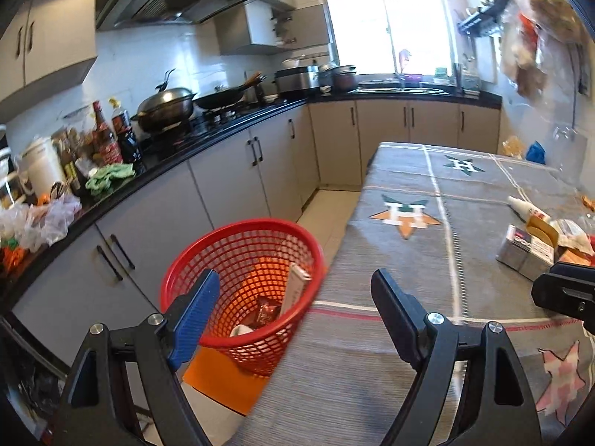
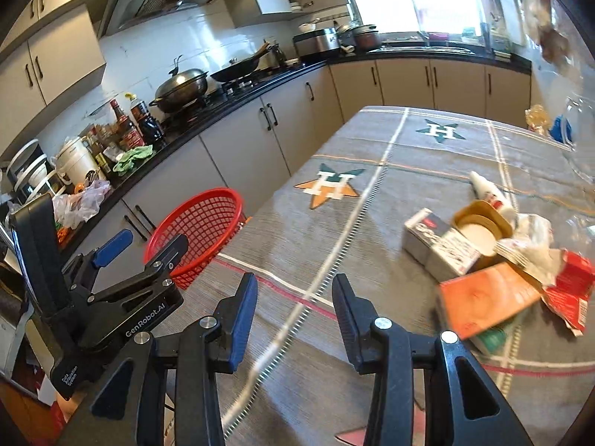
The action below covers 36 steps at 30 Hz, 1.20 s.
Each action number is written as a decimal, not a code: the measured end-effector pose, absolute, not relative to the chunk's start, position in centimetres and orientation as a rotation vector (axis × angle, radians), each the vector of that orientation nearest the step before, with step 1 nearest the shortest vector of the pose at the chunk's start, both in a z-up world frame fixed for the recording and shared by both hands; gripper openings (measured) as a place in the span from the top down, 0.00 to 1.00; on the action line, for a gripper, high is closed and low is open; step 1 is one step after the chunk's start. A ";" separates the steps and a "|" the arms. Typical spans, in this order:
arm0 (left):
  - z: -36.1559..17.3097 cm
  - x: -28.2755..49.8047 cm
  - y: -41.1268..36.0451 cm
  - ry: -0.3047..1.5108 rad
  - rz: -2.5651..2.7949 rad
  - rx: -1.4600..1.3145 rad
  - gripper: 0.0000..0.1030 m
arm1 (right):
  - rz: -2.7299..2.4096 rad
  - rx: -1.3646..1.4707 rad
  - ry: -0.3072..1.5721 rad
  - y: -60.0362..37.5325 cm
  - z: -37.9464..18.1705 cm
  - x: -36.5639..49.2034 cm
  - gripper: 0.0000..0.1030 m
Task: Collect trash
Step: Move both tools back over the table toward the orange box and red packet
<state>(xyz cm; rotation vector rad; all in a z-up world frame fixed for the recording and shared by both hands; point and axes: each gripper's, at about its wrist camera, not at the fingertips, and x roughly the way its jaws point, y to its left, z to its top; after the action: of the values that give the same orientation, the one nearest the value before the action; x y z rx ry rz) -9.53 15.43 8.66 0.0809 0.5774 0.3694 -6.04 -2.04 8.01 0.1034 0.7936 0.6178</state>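
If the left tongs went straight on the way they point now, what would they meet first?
Probably the grey striped tablecloth, near its edge beside the red plastic mesh basket. The open left tongs straddle that edge and hold nothing; depth is unclear.

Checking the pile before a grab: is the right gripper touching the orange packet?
Apart. The right wrist view shows bare tablecloth between the open right gripper and orange packet.

Lidded wok (image 1: 165,106) on stove, sauce bottles (image 1: 111,133), green cloth (image 1: 109,176), grey star-patterned tablecloth (image 1: 409,230)
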 end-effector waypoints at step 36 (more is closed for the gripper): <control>10.0 -11.1 -0.6 0.546 0.106 0.335 0.18 | 0.369 0.331 0.734 -20.0 7.2 -11.2 0.52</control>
<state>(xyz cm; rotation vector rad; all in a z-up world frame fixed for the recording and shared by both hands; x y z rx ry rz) -11.06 -0.62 10.01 0.3349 0.5459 0.1064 -11.20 -19.95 7.18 0.3311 0.7336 0.3691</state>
